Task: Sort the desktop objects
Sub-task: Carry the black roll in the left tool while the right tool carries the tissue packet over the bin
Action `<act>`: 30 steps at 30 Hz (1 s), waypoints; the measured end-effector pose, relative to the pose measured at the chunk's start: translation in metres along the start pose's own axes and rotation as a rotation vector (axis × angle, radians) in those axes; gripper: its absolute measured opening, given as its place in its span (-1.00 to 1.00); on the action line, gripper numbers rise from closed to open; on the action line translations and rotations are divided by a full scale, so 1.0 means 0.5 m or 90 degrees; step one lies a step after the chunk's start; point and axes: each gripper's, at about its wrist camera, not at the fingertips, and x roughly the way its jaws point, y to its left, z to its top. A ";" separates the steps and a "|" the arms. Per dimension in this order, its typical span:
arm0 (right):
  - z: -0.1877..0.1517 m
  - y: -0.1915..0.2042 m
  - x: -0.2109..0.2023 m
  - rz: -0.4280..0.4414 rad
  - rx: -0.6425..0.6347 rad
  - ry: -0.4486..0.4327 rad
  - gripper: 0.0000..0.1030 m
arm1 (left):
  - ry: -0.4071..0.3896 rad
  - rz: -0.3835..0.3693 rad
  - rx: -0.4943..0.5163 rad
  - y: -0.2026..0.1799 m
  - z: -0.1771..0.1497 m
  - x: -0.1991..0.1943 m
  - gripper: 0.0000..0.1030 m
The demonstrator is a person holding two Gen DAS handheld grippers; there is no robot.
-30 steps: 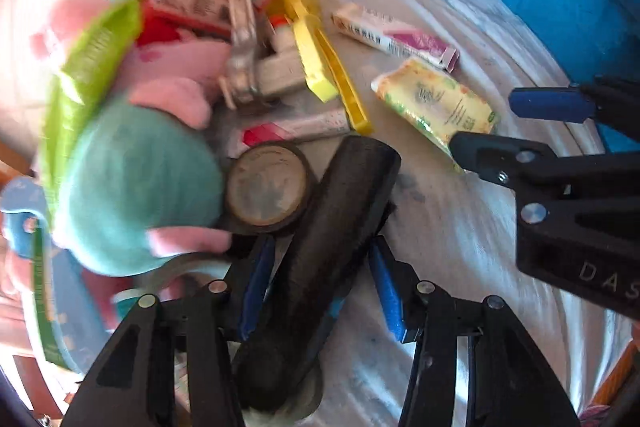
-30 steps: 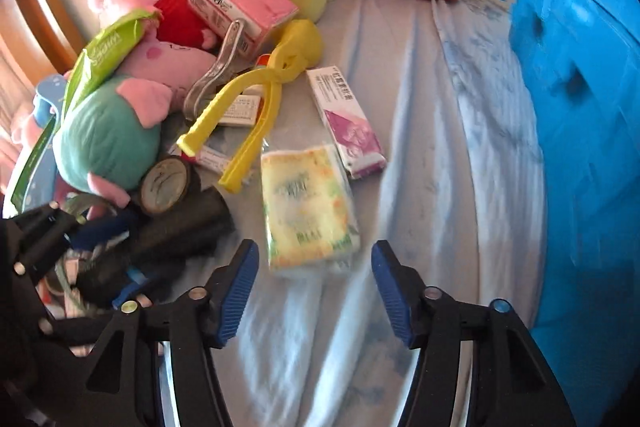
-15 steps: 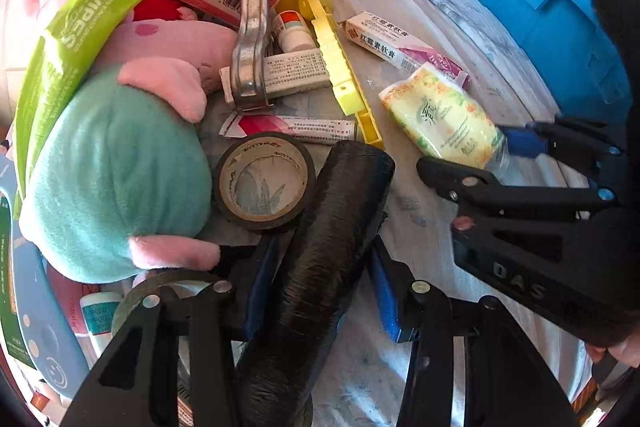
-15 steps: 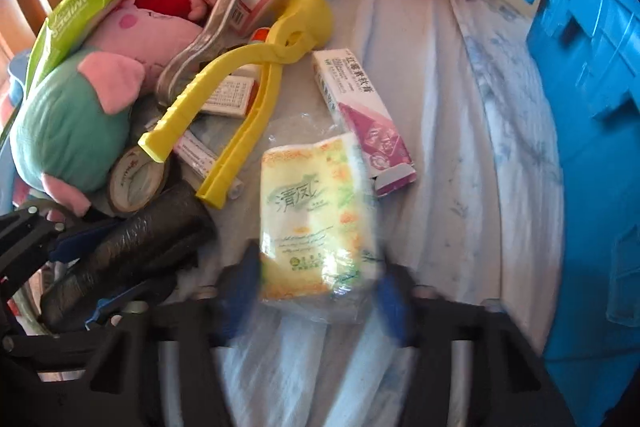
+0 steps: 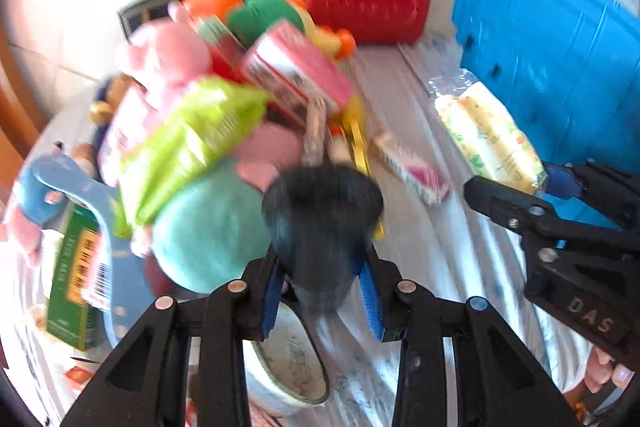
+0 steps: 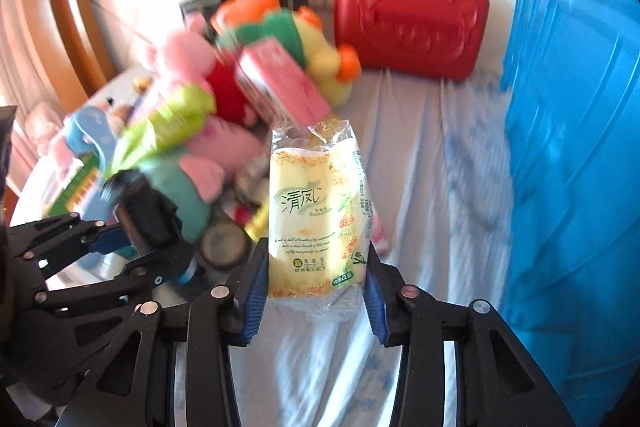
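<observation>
A black film-wrapped roll (image 5: 320, 227) stands lifted above the cloth between the blue pads of my left gripper (image 5: 322, 291). Its jaws are closing and press on the roll's sides. My right gripper (image 6: 316, 287) grips a yellow-green tissue pack (image 6: 316, 211) by its lower end, held upright off the cloth, with its jaws closing on it too. The right wrist view has the left gripper (image 6: 132, 239) with the roll (image 6: 148, 215) at the lower left. The left wrist view has the right gripper (image 5: 552, 187) and the pack (image 5: 488, 135) at the right.
A blue crate (image 6: 580, 147) fills the right side. A red plastic case (image 6: 408, 15) stands at the back. Plush toys, a pink box (image 5: 296, 75), a green wipes pack (image 5: 192, 143) and yellow tongs are piled on the left. A tape roll (image 6: 222, 243) and a medicine box (image 5: 412, 167) lie on the cloth.
Both grippers have risen from the cloth, the left carrying the black roll and the right carrying the tissue pack. Both pairs of jaws have narrowed onto their loads.
</observation>
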 end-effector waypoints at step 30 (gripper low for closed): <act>0.134 -0.170 -0.439 -0.099 0.048 -0.254 -0.20 | -0.298 -0.063 0.083 -0.263 0.248 -0.347 -0.34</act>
